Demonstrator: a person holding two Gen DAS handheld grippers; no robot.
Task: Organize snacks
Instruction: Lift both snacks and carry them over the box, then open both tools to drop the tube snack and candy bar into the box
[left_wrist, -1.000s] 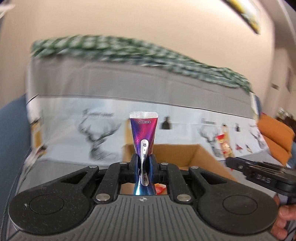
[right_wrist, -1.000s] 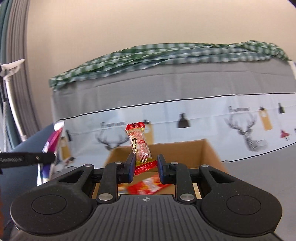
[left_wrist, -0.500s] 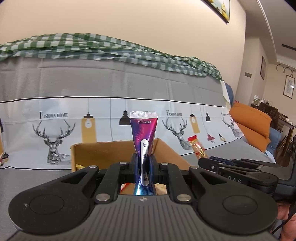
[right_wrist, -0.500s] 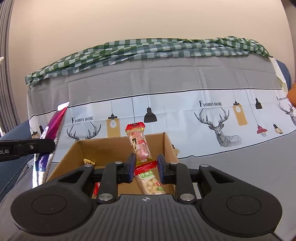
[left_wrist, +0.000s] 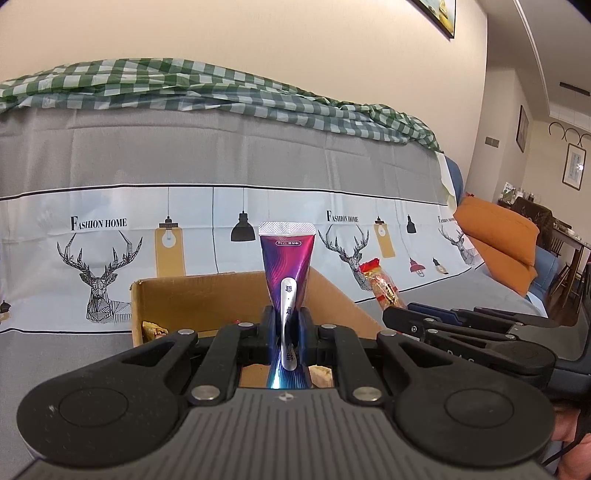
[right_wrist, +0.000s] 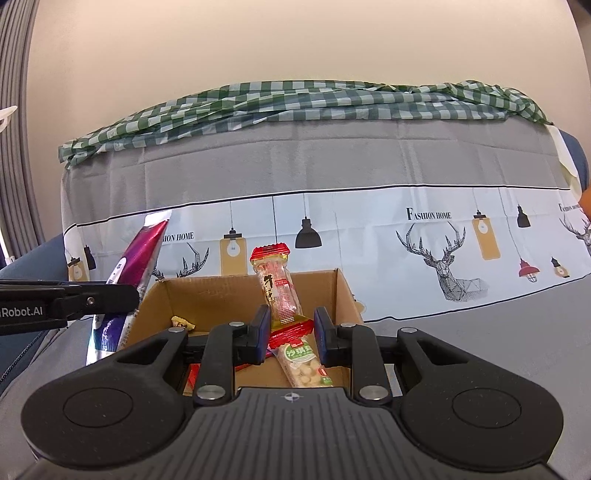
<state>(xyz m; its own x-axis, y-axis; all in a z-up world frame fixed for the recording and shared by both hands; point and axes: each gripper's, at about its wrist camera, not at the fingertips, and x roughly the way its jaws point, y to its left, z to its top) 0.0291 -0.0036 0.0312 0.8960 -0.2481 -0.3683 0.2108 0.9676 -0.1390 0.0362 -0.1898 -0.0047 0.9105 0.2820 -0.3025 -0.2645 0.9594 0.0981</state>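
My left gripper (left_wrist: 286, 325) is shut on a purple foil sachet (left_wrist: 286, 258) that stands upright between its pads, just in front of an open cardboard box (left_wrist: 195, 295). My right gripper (right_wrist: 290, 325) is shut on a clear red-ended snack packet (right_wrist: 277, 284), held over the same box (right_wrist: 343, 295). In the right wrist view the left gripper (right_wrist: 122, 295) and its purple sachet (right_wrist: 140, 254) show at the left. In the left wrist view the right gripper (left_wrist: 399, 317) and its red snack packet (left_wrist: 382, 284) show at the right. Several wrapped snacks (right_wrist: 303, 362) lie inside the box.
The box rests on a sofa seat covered with a grey cloth (right_wrist: 480, 332) printed with deer and lamps. A green checked cloth (left_wrist: 184, 88) drapes the backrest. Orange cushions (left_wrist: 502, 240) lie at the right, with a dining table (left_wrist: 569, 236) beyond.
Both views have swung sideways and steadied, bringing the box nearer and more central. The grips on both packets are unchanged.
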